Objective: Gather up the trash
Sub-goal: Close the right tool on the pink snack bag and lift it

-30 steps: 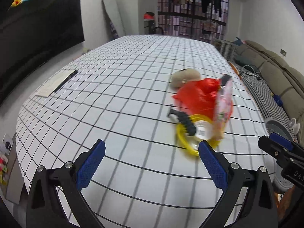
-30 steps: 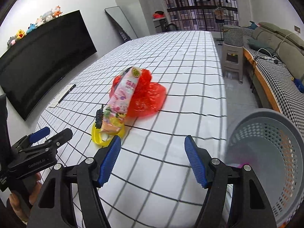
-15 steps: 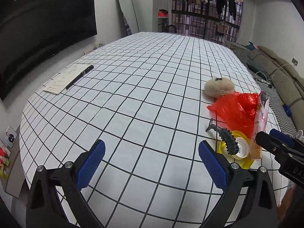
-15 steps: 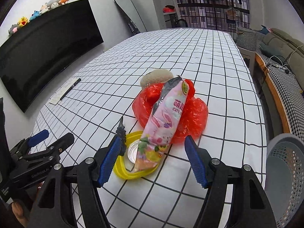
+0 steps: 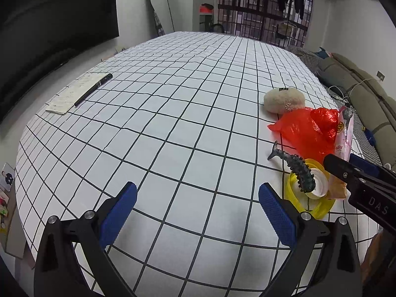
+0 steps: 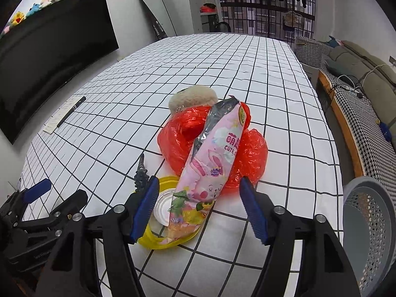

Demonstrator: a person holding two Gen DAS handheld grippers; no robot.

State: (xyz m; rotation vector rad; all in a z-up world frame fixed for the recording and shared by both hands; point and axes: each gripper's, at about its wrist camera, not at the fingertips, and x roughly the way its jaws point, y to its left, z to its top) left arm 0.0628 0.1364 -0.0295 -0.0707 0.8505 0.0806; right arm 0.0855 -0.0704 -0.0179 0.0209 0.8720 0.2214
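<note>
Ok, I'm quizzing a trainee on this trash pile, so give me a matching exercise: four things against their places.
Things:
1. pink rabbit-print snack bag
2. crumpled red plastic bag
3. grey perforated basket
4. black pen

Places:
A. on a paper slip, far left
B. off the table's right edge
C. on top of the pile
D. under the snack bag, before the beige fuzzy pouch

Pairs: 1-C, 2-D, 3-B, 4-A

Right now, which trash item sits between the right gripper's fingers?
The pink snack wrapper, lying over the red plastic bag and yellow lid; the closing jaws are not yet touching it.
</note>
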